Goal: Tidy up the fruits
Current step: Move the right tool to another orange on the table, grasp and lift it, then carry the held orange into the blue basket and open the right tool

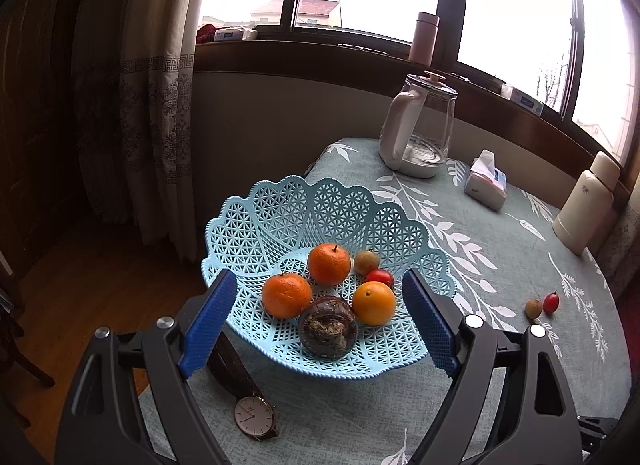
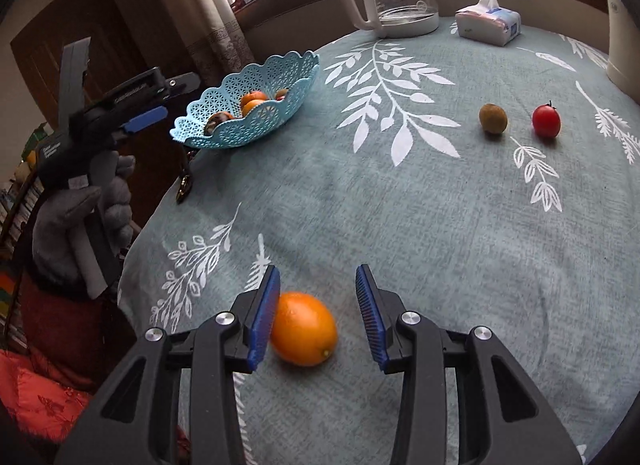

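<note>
Behind a round table covered by a grey-green cloth with white leaf print [image 1: 500,273], the left wrist view shows a window, patterned curtains and a glass kettle with a white handle [image 1: 420,129]. A light-blue lattice plastic basket with a scalloped rim [image 1: 256,225] stands near the table edge and holds two orange tangerines [image 1: 329,263], one yellow-orange citrus fruit [image 1: 374,303], a dark purple-brown round fruit [image 1: 327,332], a small brown fruit and a small red one. The left gripper [image 1: 318,325] hangs over the basket with its blue pads spread wide, holding nothing. A wristwatch with a white dial [image 1: 255,417] lies beside the basket; a small brown fruit [image 1: 533,307] and a red cherry tomato [image 1: 551,302] lie together well off to the right.

Right wrist view: the right gripper [image 2: 318,317] is partly open around a smooth orange citrus fruit [image 2: 305,328] lying on the cloth; the left pad touches it, the right pad stands clear. A gloved hand [image 2: 86,213] holds the left gripper by the basket.
</note>
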Demonstrator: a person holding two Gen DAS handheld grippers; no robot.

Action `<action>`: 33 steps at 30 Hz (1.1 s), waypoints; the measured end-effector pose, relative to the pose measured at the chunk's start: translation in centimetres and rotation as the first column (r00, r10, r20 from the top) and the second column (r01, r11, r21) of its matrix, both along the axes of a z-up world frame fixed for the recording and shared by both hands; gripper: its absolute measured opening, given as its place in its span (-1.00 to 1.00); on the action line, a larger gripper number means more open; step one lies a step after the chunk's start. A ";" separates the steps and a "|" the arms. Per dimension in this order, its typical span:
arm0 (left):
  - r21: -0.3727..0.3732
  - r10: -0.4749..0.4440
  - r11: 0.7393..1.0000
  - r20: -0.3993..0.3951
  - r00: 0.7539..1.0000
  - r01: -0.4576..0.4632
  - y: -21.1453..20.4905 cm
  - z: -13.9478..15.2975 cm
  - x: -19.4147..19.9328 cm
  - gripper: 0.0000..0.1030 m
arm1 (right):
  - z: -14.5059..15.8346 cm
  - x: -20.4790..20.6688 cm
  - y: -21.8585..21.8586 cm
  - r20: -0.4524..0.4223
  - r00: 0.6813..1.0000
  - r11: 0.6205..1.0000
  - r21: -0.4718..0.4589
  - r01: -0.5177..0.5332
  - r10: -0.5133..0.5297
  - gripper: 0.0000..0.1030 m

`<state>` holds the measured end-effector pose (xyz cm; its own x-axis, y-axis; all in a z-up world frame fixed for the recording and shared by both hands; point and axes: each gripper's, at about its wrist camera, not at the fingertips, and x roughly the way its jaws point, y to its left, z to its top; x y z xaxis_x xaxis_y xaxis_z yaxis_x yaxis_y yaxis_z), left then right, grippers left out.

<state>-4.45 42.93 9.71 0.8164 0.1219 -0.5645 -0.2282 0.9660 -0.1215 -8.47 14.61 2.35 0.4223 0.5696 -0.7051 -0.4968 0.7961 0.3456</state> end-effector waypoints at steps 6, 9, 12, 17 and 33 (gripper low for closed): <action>0.004 -0.006 1.000 0.011 1.000 0.006 -0.3 0.3 -0.3 0.67 | -0.4 -1.9 1.4 -0.006 0.997 0.997 -0.028 -0.075 0.075 -0.08; 0.000 -0.001 1.000 0.016 1.000 0.001 -0.1 0.5 -0.5 0.67 | -0.8 -2.5 2.2 -0.005 0.995 0.992 -0.077 -0.099 0.099 -0.08; -0.005 0.005 1.000 0.017 1.000 -0.005 0.3 0.5 -0.5 0.67 | -1.0 -2.8 2.2 -0.001 0.995 0.990 -0.093 -0.102 0.102 -0.14; -0.011 0.017 1.000 0.011 1.000 -0.017 0.8 0.3 -0.2 0.67 | -0.2 -2.1 2.4 0.016 0.995 0.991 -0.089 -0.102 0.103 -0.23; -0.026 0.050 0.998 0.005 0.999 -0.050 2.1 0.0 0.0 0.67 | 7.4 9.3 11.5 0.267 0.964 1.000 0.009 -0.026 0.023 -0.23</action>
